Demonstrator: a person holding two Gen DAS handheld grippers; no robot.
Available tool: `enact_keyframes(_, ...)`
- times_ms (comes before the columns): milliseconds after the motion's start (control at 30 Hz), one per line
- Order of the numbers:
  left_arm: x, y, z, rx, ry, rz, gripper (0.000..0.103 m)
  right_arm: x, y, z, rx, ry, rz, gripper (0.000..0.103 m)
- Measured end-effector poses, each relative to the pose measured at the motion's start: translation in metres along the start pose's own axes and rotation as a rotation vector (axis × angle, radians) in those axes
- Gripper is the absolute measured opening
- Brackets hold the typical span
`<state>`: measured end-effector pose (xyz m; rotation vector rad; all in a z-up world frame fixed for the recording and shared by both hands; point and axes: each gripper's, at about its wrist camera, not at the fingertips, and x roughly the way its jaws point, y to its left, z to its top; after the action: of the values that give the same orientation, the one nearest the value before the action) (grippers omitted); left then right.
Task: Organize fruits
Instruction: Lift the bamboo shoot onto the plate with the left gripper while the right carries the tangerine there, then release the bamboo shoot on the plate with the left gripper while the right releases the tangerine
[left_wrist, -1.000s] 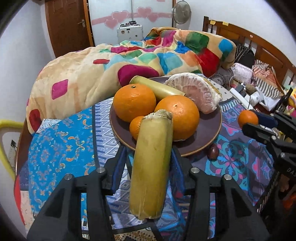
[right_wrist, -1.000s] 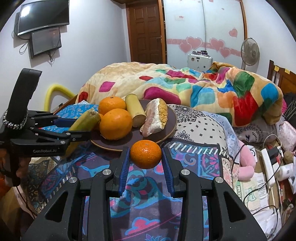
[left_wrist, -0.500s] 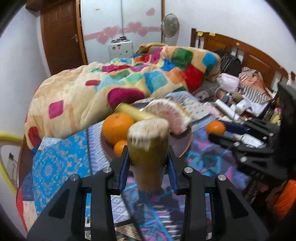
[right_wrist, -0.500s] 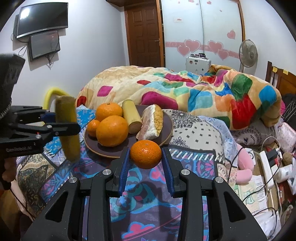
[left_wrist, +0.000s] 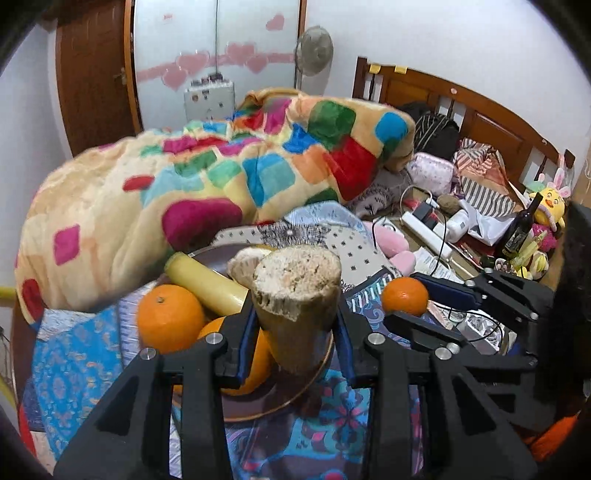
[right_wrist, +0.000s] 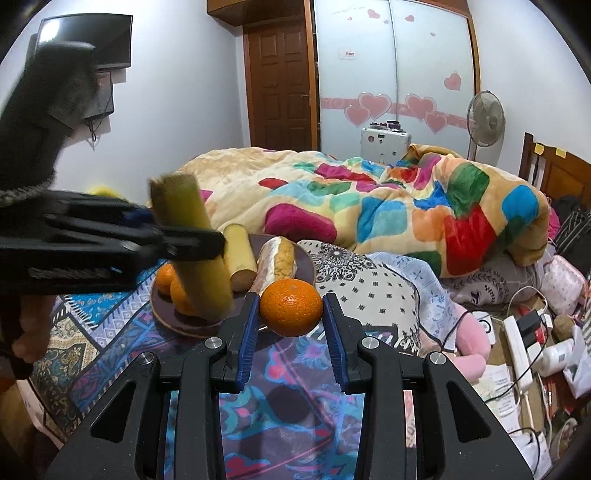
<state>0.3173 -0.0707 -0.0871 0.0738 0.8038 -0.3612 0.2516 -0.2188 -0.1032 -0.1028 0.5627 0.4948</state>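
Jaws: left gripper clamps sugarcane stalk; right gripper clamps orange; plate beneath.

1. The brown plate is crowded with oranges, a cane piece and pomelo.
2. The rumpled blanket walls off the plate's far side.
3. Patterned bedspread in front lies open.
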Motion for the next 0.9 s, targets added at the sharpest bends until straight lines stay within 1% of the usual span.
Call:
enact_keyframes(33,0.008,0.003,0.001,-0.012,0.017,-0.004,0.037,0.001,0.0,0.0,-0.004,0.002,-0.001,0.032)
enact_keyframes(133,0.018,0.008,0.002,-0.029,0.026,-0.027,0.037,0.005,0.0,-0.001,-0.02,0.007,-0.001,0.032)
enact_keyframes(167,0.02,0.008,0.003,-0.025,0.022,-0.019,0.038,0.008,0.001,-0.001,-0.026,0.01,-0.001,0.032)
enact_keyframes(267,0.024,0.006,0.005,0.006,0.006,0.044,0.042,0.012,0.002,0.0,-0.032,0.017,0.002,0.032)
enact_keyframes(333,0.026,0.008,0.007,0.005,0.005,0.059,0.045,0.015,0.003,0.0,-0.032,0.022,0.007,0.032)
enact_keyframes(433,0.025,0.012,0.007,0.008,-0.018,0.109,0.054,0.018,0.005,-0.001,-0.037,0.029,0.011,0.032)
enact_keyframes(467,0.023,0.014,0.007,0.012,-0.03,0.133,0.061,0.019,0.006,-0.001,-0.038,0.031,0.011,0.032)
enact_keyframes(500,0.022,0.015,0.007,0.014,-0.038,0.152,0.067,0.02,0.007,-0.001,-0.04,0.035,0.013,0.032)
enact_keyframes(567,0.018,0.02,0.006,0.012,-0.05,0.179,0.068,0.021,0.009,-0.001,-0.042,0.04,0.013,0.032)
enact_keyframes(700,0.007,0.033,0.004,-0.018,-0.062,0.175,0.068,0.019,0.016,0.002,-0.052,0.041,0.017,0.032)
enact_keyframes(900,-0.02,0.053,-0.012,-0.043,-0.092,0.207,0.07,0.018,0.029,0.011,-0.077,0.03,0.021,0.032)
